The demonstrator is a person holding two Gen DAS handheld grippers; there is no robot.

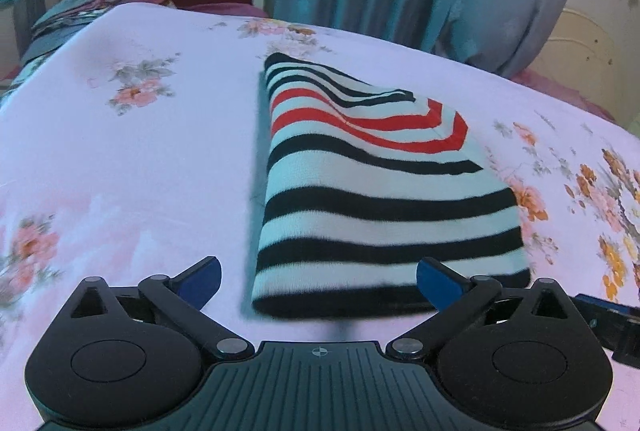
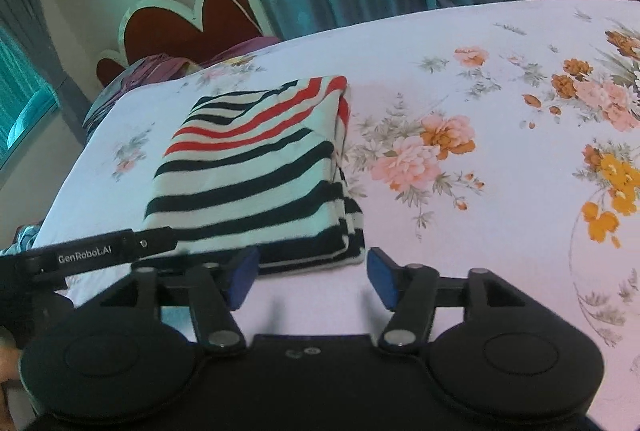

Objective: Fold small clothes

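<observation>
Fold complete: striped garment (image 1: 384,191) lies folded on the bed (image 1: 140,159).
Left gripper (image 1: 319,281) and right gripper (image 2: 308,277) stand open, empty; next move requires withdrawal.

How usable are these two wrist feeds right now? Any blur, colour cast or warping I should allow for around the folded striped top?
Left wrist: the striped top is smeared by motion blur along its near edge; a teal cast tints its white stripes; fisheye bows the floral sheet. Right wrist: milder blur on the top, same cast, flowers sharper. No glare in either.

striped garment (image 1: 384,215) near edge blurred; inner folded layers hidden.
</observation>
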